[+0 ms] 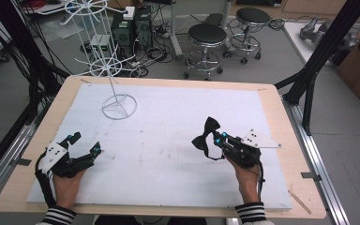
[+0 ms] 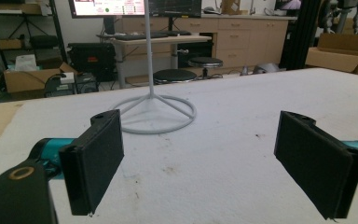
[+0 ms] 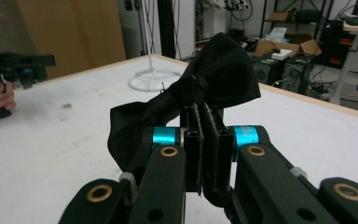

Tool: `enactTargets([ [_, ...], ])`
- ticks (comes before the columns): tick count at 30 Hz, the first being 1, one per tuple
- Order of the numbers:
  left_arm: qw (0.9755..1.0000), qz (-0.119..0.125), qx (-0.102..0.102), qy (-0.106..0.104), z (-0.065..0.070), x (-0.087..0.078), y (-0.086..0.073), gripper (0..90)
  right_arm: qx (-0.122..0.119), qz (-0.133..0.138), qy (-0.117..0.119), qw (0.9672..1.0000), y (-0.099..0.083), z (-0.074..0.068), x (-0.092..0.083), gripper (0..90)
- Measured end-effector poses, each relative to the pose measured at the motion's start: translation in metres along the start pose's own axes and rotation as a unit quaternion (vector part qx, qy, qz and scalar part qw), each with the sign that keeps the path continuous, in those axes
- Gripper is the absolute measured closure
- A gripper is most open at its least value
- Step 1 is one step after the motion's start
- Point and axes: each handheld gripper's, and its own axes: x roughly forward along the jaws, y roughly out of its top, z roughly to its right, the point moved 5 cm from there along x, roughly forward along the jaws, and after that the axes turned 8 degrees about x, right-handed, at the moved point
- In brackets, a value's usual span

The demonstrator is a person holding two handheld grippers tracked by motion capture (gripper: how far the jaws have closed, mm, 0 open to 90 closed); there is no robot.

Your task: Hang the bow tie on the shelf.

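A black bow tie is pinched at its knot by my right gripper, which is shut on it at the right of the white mat; its strap loops down beside the jaws. In the right gripper view the bow tie rises above the closed jaws of the right gripper. My left gripper rests low at the front left, open and holding nothing. In the left gripper view the left gripper shows wide-apart pads over bare mat. A white wire display stand stands at the back left.
The stand's round base lies ahead of the left gripper. The white mat covers a wooden table. Two stools, computers and cables sit on the floor beyond the far edge. Black frame posts flank the table.
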Motion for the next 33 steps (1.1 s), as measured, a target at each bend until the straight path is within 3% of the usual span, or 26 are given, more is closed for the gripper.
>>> enactTargets([
  [15,1.0000,0.001,-0.003,0.001,0.000,0.000,0.000,15.9,-0.001,0.016,0.035,0.9992,0.037,-0.016,0.042,86.6],
  [33,1.0000,-0.001,-0.004,0.001,-0.001,0.000,0.000,15.9,-0.034,0.015,0.069,0.9970,0.077,-0.049,0.114,86.7],
])
